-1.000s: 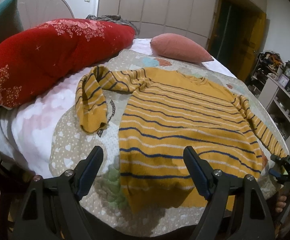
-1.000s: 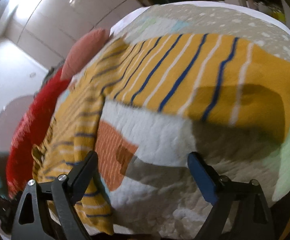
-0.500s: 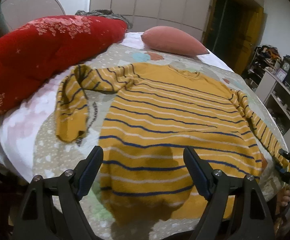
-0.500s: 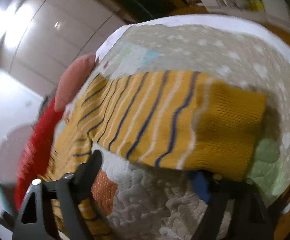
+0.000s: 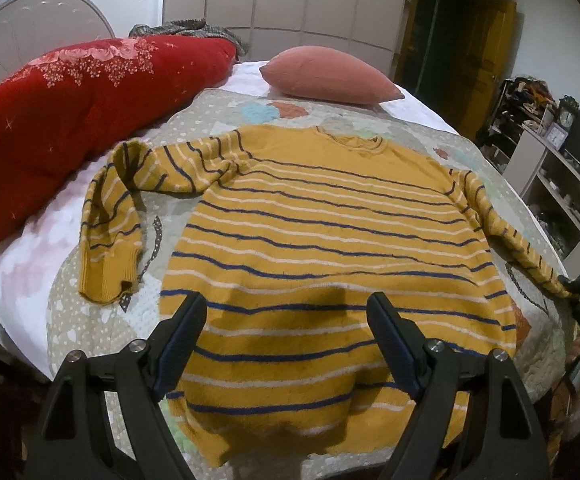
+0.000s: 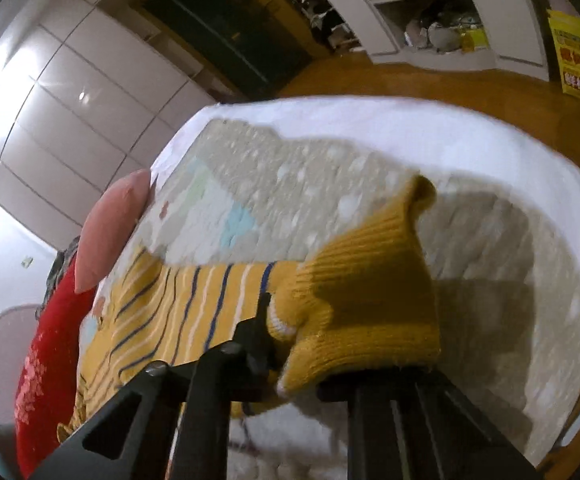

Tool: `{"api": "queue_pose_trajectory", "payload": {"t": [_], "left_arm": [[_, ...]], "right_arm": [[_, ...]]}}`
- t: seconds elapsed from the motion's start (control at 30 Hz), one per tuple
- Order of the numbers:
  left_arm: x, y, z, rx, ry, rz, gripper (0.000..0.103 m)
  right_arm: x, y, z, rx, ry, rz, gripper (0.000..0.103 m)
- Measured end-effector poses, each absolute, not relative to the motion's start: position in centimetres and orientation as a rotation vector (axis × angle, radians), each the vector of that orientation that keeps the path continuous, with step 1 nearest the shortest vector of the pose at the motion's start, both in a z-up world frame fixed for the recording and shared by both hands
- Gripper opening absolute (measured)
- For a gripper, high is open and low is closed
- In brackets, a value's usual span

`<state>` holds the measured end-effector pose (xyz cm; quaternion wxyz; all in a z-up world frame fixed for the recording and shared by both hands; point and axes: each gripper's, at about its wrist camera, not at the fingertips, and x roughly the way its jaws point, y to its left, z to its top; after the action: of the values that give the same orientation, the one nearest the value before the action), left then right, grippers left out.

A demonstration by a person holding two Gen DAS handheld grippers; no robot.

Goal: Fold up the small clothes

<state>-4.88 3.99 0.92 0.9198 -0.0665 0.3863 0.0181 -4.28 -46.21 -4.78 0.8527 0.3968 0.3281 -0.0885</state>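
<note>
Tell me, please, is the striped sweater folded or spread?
Spread: the sweater lies flat on the quilt, sleeves out; the right gripper grips one cuff.

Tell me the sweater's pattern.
The sweater is mustard yellow with thin navy and white horizontal stripes and plain ribbed cuffs; the left wrist view shows it best.

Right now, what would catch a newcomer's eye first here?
A mustard-yellow knit sweater with blue and white stripes lies spread flat on the quilted bed cover, filling the middle of the bed. The right gripper pinches its ribbed cuff. A big red floral bolster lies along the left.
</note>
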Motion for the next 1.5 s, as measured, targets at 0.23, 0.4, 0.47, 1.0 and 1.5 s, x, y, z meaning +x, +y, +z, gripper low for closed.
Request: {"api": "queue_pose_trajectory", "payload": {"t": [0.23,0.4,0.47,1.0,1.5], "left_arm": [[-4.5,5.3,1.1,-0.173,0.782,0.064,0.081],[-5.3,7.4,0.8,-0.22,0.756,0.095,0.081],[-5.5,8.5,0.3,-0.239,0.759,0.111,0.081],[-12.0,22.1,-4.8,-0.461,0.76,0.356,0.081],[-16.0,26.7,-5.8,-0.584,0.701,0.449,0.081]], "right_arm": [[-5.7,-52.6,0.5,0.787,0.539,-0.344,0.011],[-2.3,-51.6,5.0,0.677,0.524,-0.331,0.011],[0.7,-48.2,7.4,0.605,0.526,-0.267,0.011],[18.6,-3.1,7.2,0.108,0.807,0.483,0.011],[13.1,16.0,0.6,-0.295,0.879,0.793,0.051]]}}
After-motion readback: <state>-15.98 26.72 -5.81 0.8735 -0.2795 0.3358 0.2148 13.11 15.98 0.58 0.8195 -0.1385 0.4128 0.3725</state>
